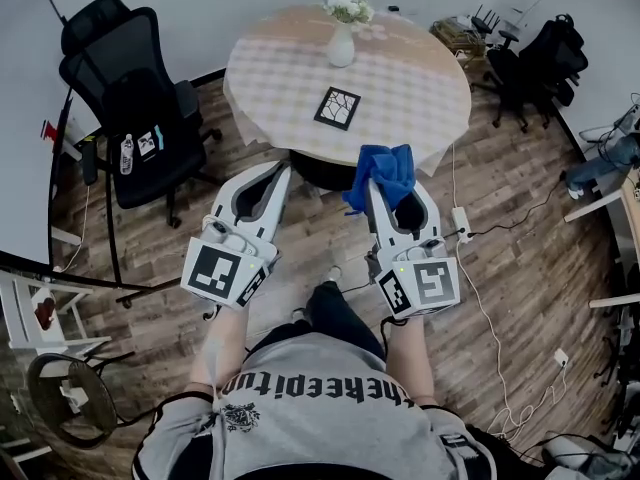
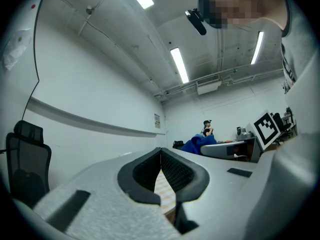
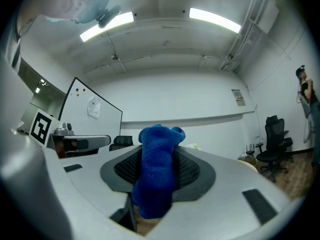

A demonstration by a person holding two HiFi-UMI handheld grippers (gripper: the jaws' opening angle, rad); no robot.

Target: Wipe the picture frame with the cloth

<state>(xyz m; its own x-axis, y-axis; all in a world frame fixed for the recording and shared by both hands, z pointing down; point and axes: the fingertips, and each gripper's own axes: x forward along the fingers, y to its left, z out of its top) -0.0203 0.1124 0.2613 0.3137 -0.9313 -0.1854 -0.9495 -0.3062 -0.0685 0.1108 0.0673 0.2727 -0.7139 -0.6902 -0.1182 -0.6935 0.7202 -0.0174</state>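
Observation:
A small black picture frame (image 1: 337, 107) lies flat on the round table (image 1: 420, 93) with a checked cloth cover. My right gripper (image 1: 390, 180) is shut on a blue cloth (image 1: 382, 173), which bunches up between its jaws (image 3: 158, 169), just short of the table's near edge. My left gripper (image 1: 280, 175) is shut and holds nothing, its jaw tips touching (image 2: 161, 151), level with the right one and to its left. Both grippers are held in front of the person, clear of the frame.
A white vase of flowers (image 1: 344, 30) stands at the table's far side. A black office chair (image 1: 135, 108) is at the left, more chairs (image 1: 535, 63) at the right. A power strip and cables (image 1: 462, 223) lie on the wood floor to the right.

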